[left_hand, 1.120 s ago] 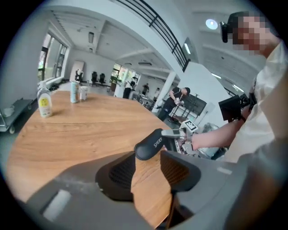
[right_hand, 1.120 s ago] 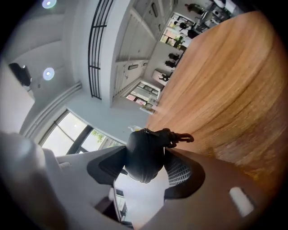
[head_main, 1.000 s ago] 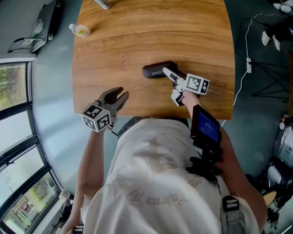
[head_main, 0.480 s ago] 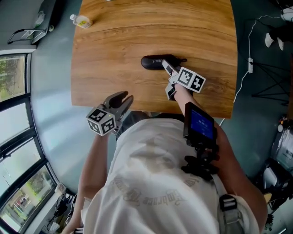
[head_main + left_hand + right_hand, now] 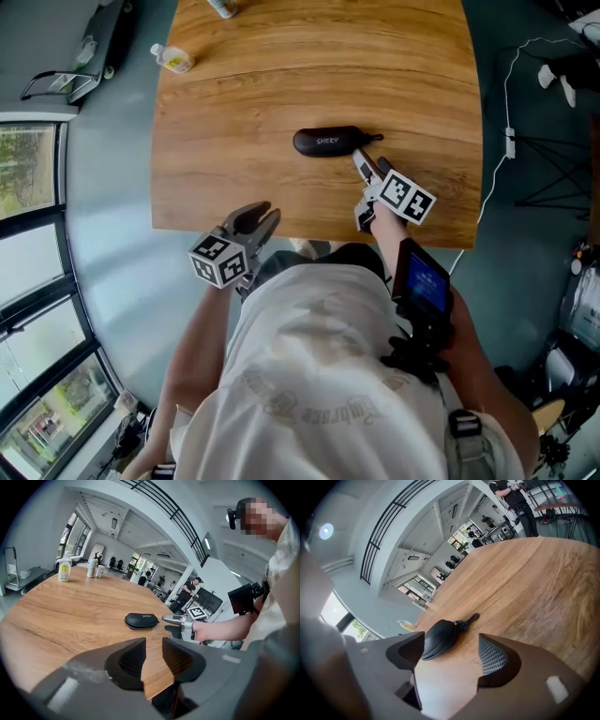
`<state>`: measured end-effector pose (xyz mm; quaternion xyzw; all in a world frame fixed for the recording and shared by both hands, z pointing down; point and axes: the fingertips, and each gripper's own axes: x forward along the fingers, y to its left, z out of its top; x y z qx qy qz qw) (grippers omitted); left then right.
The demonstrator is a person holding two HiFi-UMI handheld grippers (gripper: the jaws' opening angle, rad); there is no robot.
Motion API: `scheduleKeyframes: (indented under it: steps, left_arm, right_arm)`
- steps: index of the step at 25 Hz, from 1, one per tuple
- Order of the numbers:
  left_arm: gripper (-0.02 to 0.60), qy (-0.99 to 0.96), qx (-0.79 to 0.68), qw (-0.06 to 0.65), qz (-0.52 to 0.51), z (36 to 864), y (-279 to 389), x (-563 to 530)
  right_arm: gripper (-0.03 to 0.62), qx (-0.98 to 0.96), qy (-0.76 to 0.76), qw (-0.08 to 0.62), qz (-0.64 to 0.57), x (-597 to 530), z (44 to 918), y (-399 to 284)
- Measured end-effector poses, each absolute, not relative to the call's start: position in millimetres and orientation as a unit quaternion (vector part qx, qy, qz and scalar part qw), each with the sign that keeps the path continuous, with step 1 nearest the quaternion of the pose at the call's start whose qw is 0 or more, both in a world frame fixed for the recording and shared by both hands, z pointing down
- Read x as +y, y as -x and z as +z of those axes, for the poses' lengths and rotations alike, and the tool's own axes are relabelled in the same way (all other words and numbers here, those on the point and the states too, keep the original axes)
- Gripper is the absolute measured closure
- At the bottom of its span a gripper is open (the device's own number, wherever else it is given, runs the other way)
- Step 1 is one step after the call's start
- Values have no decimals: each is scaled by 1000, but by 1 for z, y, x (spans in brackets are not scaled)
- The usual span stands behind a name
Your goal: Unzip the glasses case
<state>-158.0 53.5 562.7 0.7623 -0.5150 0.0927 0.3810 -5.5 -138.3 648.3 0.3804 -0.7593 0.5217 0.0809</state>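
Bright, even daylight — soft shadows, gripper views fisheye-warped with dark, blurred edges.

I log the glasses case (image 5: 328, 141) as black with pale lettering. Table (image 5: 281, 75): warm brown, streaked wood grain. Left hand-held gripper (image 5: 255, 216): dark grey. Right hand-held gripper (image 5: 361, 161): light grey. Both wear black-and-white square markers. Floor (image 5: 112, 187): grey-blue.

The black, oval glasses case (image 5: 326, 141) lies flat and closed mid-table (image 5: 234, 112), its short strap (image 5: 373, 139) trailing from one end.
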Motion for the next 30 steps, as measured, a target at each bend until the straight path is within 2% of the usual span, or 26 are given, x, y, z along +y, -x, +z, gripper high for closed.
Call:
scheduleKeyframes:
  steps: [1,5,7,16,30]
  left_arm:
    - [470,-763,-516,379,91,563,160,53]
    - [556,-767,-527,359,73,555,171,54]
    - [577,-770,-531,349,60,552,173,57]
    - [577,-799,-497,335,39,538,172,104]
    - [577,-842,-456,285,43,524,156,156]
  right_arm:
    - [248,-763,-379,74,519,-135,645,4]
    - [451,-787,-357,50,501,-106,622,7]
    - [493,-799,-348,51,488,-87,609,10]
    - [523,-897,-223,86,372,36,544,55]
    - [559,-910,-261,110,304,141,531,30]
